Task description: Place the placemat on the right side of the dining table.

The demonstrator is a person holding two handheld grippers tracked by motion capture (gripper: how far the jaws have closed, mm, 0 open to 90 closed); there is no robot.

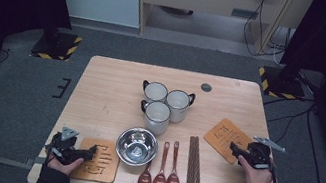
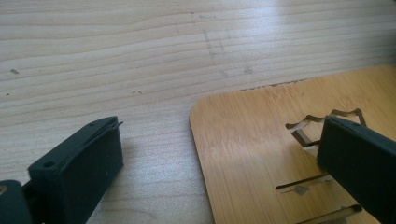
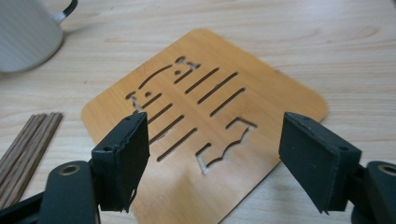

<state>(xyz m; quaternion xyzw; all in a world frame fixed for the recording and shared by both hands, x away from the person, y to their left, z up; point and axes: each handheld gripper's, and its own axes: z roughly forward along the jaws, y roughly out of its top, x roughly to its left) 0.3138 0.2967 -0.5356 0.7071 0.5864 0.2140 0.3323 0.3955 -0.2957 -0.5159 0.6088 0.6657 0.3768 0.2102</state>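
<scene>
Two open grippers (image 1: 92, 150) (image 1: 234, 147) over coasters (image 1: 99, 160) (image 1: 230, 138)

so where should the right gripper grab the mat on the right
By a rounded corner or edge, coming in low from the near side. The mat lies flat and thin on the table, so the right gripper, jaws open above it, needs one jaw under the rim.

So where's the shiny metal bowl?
In the high view, the metal bowl sits near the table's front edge, between the left wooden mat and the three spoons.
</scene>
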